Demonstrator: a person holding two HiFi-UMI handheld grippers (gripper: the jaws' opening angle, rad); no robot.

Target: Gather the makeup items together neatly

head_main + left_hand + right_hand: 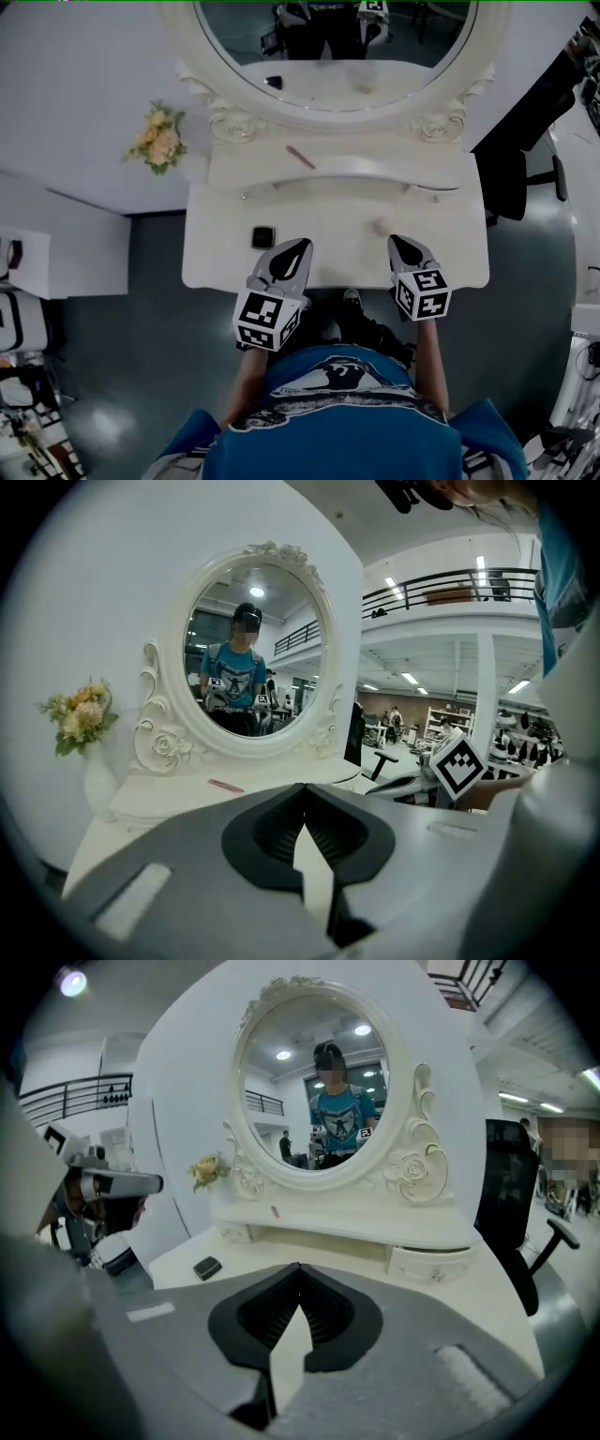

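The left gripper (302,247) is held over the front edge of the white dressing table (225,258). Its jaws are closed tip to tip, and nothing is gripped between them, as confirmed in the left gripper view (302,789). The right gripper (395,241) is held over the same edge, well apart from the left one. Its jaws are likewise brought together and are empty (298,1267).

Three items are located on the table:
- A small black square case (263,237) is laid flat on the lower top, just beside the left gripper's tips on their left. It is also shown in the right gripper view (207,1267).
- A small pale round object (382,225) is placed on the lower top, near the right gripper's tips. Its kind cannot be determined.
- A slim pink stick (300,157) is laid at an angle on the upper shelf (375,171), below the oval mirror (375,84) and well apart from both other items (226,786).

A bunch of pale flowers (157,139) is positioned at the left end of the table. A black office chair (506,178) is positioned beside its right end
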